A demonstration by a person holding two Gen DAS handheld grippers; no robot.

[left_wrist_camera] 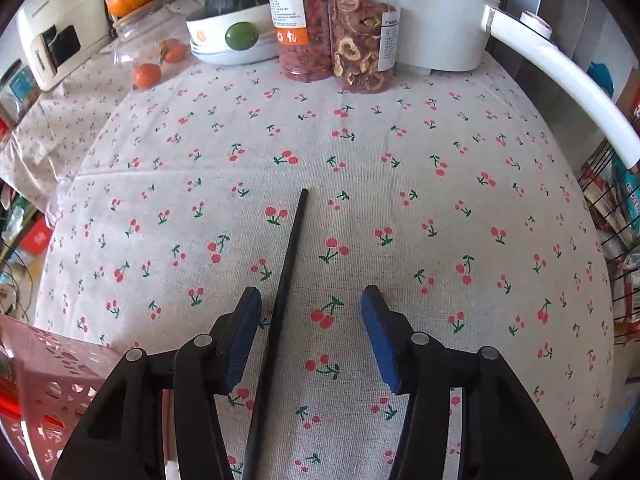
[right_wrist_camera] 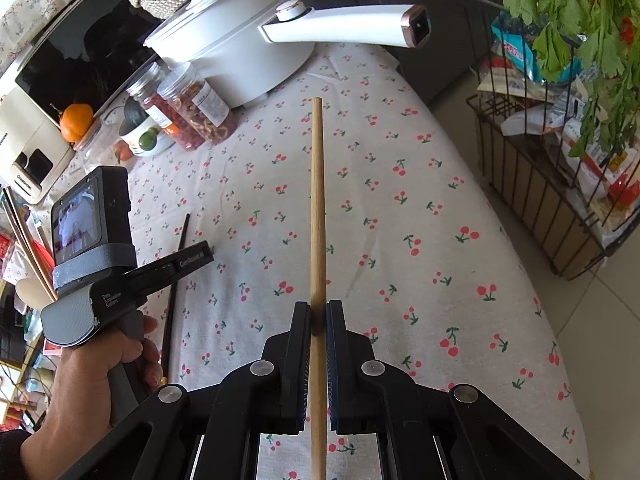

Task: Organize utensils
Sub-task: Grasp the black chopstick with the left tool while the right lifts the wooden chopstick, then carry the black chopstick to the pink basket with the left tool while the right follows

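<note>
Here, your scene:
Left hand-held gripper (left_wrist_camera: 311, 312): released, straddling 1 black chopstick (left_wrist_camera: 286, 280) lying flat on the surface (left_wrist_camera: 440, 208).
Right hand-held gripper (right_wrist_camera: 319, 314): clenched on 1 wooden chopstick (right_wrist_camera: 317, 200).
Handling: light, stiff, likely slippery; pinch mid-shaft.

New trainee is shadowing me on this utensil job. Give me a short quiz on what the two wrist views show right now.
1. True or false: the right gripper is shut on the wooden chopstick.
2. What lies between the left gripper's open fingers? A) spoon B) black chopstick C) jar
3. What pattern is on the tablecloth?

Key: 1 true. 2 B; it lies on the cloth, ungripped. 3 Red cherries.
</note>
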